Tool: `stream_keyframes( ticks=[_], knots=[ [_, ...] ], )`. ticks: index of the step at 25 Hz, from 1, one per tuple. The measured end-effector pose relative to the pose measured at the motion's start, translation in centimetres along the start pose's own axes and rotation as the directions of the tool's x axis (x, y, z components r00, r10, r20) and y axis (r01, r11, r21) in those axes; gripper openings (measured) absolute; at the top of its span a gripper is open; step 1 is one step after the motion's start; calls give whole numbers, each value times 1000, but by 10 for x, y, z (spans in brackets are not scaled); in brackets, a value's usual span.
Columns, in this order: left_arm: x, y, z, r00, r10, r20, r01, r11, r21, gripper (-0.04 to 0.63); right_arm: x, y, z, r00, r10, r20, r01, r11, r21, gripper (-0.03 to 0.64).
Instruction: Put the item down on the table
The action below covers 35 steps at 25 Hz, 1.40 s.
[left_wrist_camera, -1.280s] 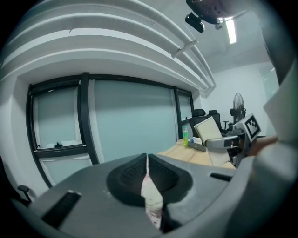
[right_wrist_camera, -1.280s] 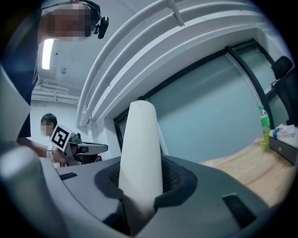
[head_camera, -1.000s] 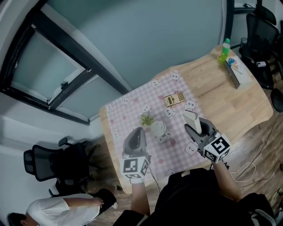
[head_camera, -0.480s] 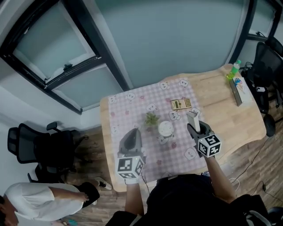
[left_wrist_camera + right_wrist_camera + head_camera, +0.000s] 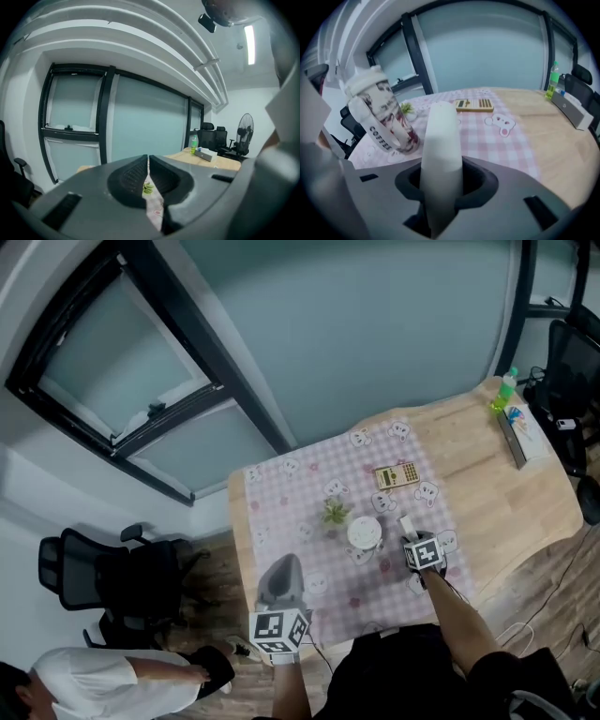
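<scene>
A white, elongated item (image 5: pixel 439 140) stands upright between the jaws of my right gripper (image 5: pixel 443 178), which is shut on it. In the head view that right gripper (image 5: pixel 413 538) is low over the pink checked cloth (image 5: pixel 300 493), with the item (image 5: pixel 407 522) just right of a white mug (image 5: pixel 364 532). In the right gripper view, the mug (image 5: pixel 379 112) carries the word COFFEE and sits to the left of the item. My left gripper (image 5: pixel 281 579) hovers near the table's front edge. Its jaws (image 5: pixel 148 173) are shut with nothing in them.
A small green plant (image 5: pixel 335 513) stands behind the mug and a calculator (image 5: pixel 396 474) lies beyond it. A green bottle (image 5: pixel 507 387) and a tissue box (image 5: pixel 525 432) sit on the bare wood at far right. An office chair (image 5: pixel 103 573) and a person (image 5: pixel 112 681) are left of the table.
My right gripper has dropped toward the cloth with the white item, ending beside the mug. The left gripper has drawn back toward the front edge. The head view has shifted.
</scene>
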State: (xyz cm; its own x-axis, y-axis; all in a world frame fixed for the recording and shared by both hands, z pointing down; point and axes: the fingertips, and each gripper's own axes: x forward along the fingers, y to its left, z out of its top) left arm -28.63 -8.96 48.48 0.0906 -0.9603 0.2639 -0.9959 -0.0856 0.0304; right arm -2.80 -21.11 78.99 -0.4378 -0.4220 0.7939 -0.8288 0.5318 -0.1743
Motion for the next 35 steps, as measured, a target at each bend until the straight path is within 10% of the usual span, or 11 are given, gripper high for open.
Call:
stream_keyframes(
  ticks=[10, 19, 22, 26, 28, 32, 35],
  knots=[
    [-7, -6, -5, 999, -5, -45, 7, 999, 42, 11, 17, -6, -34, 977, -34, -211, 47, 997, 53, 137],
    [-12, 0, -2, 999, -5, -52, 8, 998, 64, 11, 21, -1, -20, 973, -158, -169, 117, 965, -233, 141],
    [-13, 0, -4, 998, -14, -57, 18, 997, 73, 11, 20, 7, -14, 940, -309, -142, 175, 799, -576, 140],
    [-15, 2, -8, 998, -10, -61, 15, 997, 73, 11, 13, 14, -5, 875, -479, 64, 228, 293, -929, 141],
    [-16, 3, -10, 998, -10, -63, 14, 997, 71, 11, 12, 15, -3, 860, -485, 157, 254, 141, -957, 141],
    [-16, 3, -16, 997, -11, -70, 16, 998, 66, 11, 8, 11, -7, 850, -484, 207, 268, 60, -961, 141],
    [-16, 3, -16, 997, -17, -70, 21, 998, 65, 11, 7, 10, -15, 859, -480, 181, 254, 89, -963, 150]
  ],
)
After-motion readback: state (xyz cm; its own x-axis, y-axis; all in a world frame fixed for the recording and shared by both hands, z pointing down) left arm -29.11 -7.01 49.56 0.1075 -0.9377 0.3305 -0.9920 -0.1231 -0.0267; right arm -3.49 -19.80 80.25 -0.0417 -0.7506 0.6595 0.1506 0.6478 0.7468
